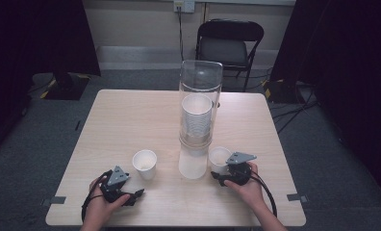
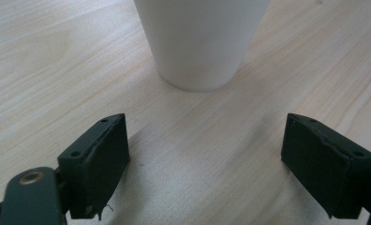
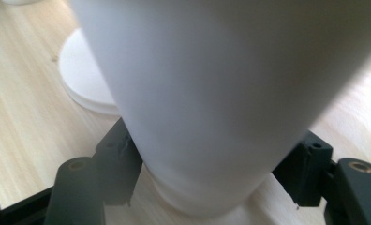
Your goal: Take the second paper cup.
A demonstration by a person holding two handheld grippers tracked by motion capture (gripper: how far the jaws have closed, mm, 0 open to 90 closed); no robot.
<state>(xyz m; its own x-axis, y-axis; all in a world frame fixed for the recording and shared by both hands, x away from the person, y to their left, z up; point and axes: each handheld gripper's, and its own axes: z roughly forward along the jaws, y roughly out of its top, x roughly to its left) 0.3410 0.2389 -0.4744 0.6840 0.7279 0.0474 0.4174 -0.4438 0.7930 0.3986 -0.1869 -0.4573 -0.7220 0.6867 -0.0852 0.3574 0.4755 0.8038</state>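
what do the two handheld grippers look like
Both the left gripper and the right gripper are black with blocky rectangular jaws, a grey three-cornered plate on top and a black cable trailing back. No sleeves show on the forearms.

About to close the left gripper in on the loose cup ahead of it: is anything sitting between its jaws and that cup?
Nothing visible. The left gripper has its jaws wide apart, with only bare table between them and the white paper cup standing upright ahead.
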